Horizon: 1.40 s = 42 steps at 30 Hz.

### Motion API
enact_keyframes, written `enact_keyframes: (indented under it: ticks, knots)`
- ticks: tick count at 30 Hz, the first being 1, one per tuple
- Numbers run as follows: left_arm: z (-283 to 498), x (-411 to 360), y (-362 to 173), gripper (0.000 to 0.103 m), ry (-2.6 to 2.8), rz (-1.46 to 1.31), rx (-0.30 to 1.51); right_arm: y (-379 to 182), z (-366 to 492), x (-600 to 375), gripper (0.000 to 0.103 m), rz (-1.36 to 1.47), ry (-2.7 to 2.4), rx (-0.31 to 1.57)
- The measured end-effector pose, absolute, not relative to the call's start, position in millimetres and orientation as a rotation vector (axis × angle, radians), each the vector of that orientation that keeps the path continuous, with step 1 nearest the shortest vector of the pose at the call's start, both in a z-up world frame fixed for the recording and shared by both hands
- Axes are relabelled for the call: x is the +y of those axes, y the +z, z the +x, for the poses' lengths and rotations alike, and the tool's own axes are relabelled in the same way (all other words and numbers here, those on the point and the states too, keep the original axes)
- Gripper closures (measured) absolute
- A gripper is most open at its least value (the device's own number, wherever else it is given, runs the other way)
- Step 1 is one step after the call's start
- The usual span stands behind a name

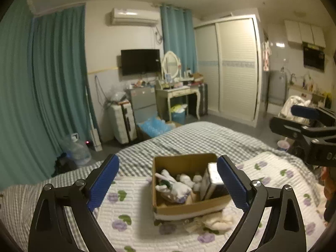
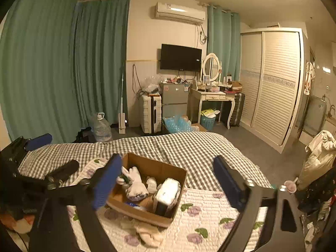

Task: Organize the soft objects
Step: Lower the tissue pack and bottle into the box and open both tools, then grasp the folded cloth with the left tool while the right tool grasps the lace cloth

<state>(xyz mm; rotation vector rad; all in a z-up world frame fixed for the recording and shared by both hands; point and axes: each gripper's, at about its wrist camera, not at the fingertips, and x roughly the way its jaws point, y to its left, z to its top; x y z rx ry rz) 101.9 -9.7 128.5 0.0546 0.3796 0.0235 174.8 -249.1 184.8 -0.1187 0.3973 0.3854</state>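
An open cardboard box (image 1: 184,206) (image 2: 134,211) sits on a white floral quilt (image 1: 134,226) (image 2: 210,216) on the bed. Inside it lie white soft toys (image 1: 176,184) (image 2: 136,185) and a pack of tissues (image 1: 212,179) (image 2: 168,193). A cream soft cloth (image 1: 218,220) (image 2: 149,233) lies on the quilt against the box's near side. My left gripper (image 1: 168,180) is open and empty, held above the box. My right gripper (image 2: 166,184) is open and empty too, above the box. Each gripper shows at the edge of the other's view: the right one (image 1: 304,121), the left one (image 2: 40,147).
A grey checked blanket (image 1: 189,138) (image 2: 189,147) covers the far part of the bed. Beyond stand a suitcase (image 2: 151,113), a small fridge (image 2: 174,100), a dressing table (image 2: 214,96), a wardrobe (image 2: 273,84) and teal curtains (image 2: 52,63). Clothes (image 2: 319,157) hang at right.
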Motion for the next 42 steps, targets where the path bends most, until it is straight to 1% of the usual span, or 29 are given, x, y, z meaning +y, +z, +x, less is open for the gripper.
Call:
enact_keyframes:
  ticks: [4,7,12,20,21,24,26,27,28,29,30,31,33,36,42]
  knots:
    - [83.6,-3.6,117.4,0.007,0.038,0.045,0.390,181.3,146.1,-255.4,0.006,-0.138,0.388,0.403]
    - [75.0,-0.5,91.1,0.007,0.041,0.036,0.420,159.5,136.2,-253.8,0.006,-0.149,0.406,0.442]
    - [79.5,1.7,29.9,0.007,0.034,0.013,0.493,88.6,139.7,-241.4,0.006,-0.172,0.433,0.529]
    - [115.0,-4.1,-64.7,0.007,0.006,0.018,0.645,-30.8,188.8,-219.8,0.007,-0.242,0.458,0.711]
    - [117.5,-4.8,-72.9,0.007,0.006,0.024,0.660,-43.6,194.8,-215.6,0.008,-0.264,0.469,0.739]
    - [127.6,-9.3,-91.1,0.007,-0.001,0.040,0.701,-80.9,212.9,-205.3,0.018,-0.326,0.501,0.815]
    - [128.8,-12.3,-97.1,0.007,-0.008,0.046,0.713,-96.3,221.3,-201.8,0.025,-0.346,0.514,0.851]
    - [130.3,-15.5,-98.9,0.008,-0.012,0.053,0.718,-102.1,225.7,-201.1,0.031,-0.349,0.523,0.869]
    - [131.2,-17.9,-99.8,0.008,-0.015,0.060,0.720,-108.0,230.4,-200.7,0.042,-0.350,0.531,0.888]
    - [130.7,-21.5,-102.2,0.008,-0.019,0.069,0.723,-112.6,233.9,-201.7,0.049,-0.346,0.539,0.904]
    - [130.2,-25.9,-103.9,0.008,-0.025,0.080,0.728,-113.0,235.6,-202.7,0.061,-0.342,0.548,0.911]
    - [129.8,-29.4,-105.2,0.008,-0.029,0.087,0.734,-113.2,235.5,-205.9,0.069,-0.335,0.560,0.914]
    - [129.8,-36.6,-108.4,0.008,-0.039,0.093,0.746,-109.4,231.6,-212.5,0.076,-0.334,0.562,0.896]
    - [132.9,-46.4,-109.4,0.009,-0.064,0.063,0.773,-97.8,225.2,-225.7,0.079,-0.333,0.561,0.861]
    - [153.0,-67.4,-108.1,0.009,-0.060,0.030,0.797,-81.1,231.7,-259.1,0.080,-0.272,0.517,0.831]
